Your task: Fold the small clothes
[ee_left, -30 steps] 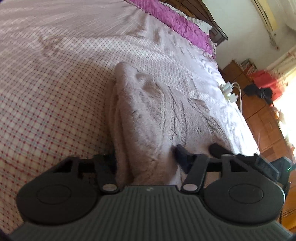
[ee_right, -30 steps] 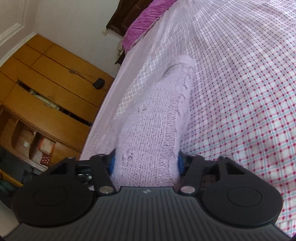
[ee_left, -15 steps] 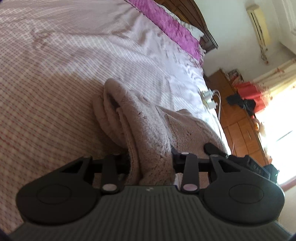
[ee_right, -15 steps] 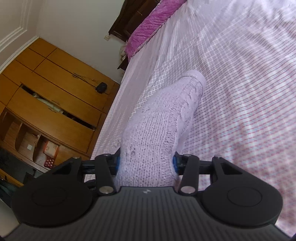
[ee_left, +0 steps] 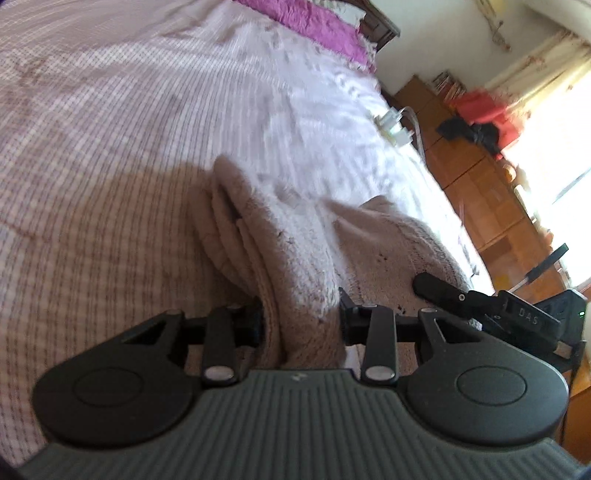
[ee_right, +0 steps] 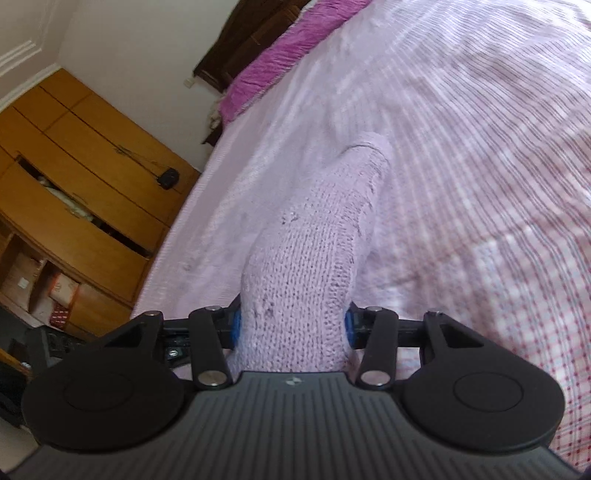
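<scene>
A pale lilac knitted garment (ee_left: pixel 295 243) lies folded in layers on the checked bed sheet (ee_left: pixel 92 147). My left gripper (ee_left: pixel 301 321) is shut on one end of it, and the knit bulges up between the jaws. My right gripper (ee_right: pixel 291 325) is shut on the other end of the knitted garment (ee_right: pixel 314 240), which stretches away from it and hangs lifted over the sheet (ee_right: pixel 480 147). The right gripper also shows in the left wrist view (ee_left: pixel 480 302), just to the right of the garment.
A purple pillow (ee_left: pixel 306 22) lies at the head of the bed, also in the right wrist view (ee_right: pixel 284 51). White chargers (ee_left: pixel 393 127) lie near the bed's far edge. Wooden cabinets (ee_left: pixel 480 192) and a wardrobe (ee_right: pixel 74 192) stand beside the bed.
Both grippers closed tighter on the garment and lifted its ends off the sheet; the knit now bunches up higher between the jaws and the views have tilted.
</scene>
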A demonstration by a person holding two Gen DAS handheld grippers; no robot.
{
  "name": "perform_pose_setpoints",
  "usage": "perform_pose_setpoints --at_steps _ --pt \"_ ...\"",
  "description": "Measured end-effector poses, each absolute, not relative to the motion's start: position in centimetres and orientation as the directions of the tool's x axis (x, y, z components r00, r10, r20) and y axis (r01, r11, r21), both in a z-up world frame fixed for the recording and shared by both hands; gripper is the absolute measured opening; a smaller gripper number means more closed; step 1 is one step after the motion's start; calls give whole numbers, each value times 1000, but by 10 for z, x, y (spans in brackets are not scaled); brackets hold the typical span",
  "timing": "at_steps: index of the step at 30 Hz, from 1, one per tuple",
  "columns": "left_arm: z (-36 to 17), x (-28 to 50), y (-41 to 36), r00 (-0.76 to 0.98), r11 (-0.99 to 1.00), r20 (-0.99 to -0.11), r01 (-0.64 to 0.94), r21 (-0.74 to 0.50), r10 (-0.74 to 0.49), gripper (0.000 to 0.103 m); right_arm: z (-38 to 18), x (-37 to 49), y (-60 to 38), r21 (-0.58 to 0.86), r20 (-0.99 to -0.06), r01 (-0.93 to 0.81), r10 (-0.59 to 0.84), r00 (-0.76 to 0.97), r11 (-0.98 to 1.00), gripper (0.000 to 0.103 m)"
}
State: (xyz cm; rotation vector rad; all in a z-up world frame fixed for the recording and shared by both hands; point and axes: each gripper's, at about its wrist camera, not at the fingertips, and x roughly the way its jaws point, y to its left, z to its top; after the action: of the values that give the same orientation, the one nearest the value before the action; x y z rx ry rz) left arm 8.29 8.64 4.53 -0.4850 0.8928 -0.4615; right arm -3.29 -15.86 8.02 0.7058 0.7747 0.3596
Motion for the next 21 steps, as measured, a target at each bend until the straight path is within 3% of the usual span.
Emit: perform_pose_setpoints --at_steps 7,10,21 --pt "26 71 85 561 850 -657 185 -493 -503 44 44 -37 -162 700 -520 -9 518 679 714 63" --pt "28 63 86 568 858 -660 188 -477 -491 44 53 -48 -160 682 -522 -5 492 697 731 68" --pt "55 16 82 651 932 -673 172 -320 -351 49 84 -116 -148 546 -511 -56 386 768 836 74"
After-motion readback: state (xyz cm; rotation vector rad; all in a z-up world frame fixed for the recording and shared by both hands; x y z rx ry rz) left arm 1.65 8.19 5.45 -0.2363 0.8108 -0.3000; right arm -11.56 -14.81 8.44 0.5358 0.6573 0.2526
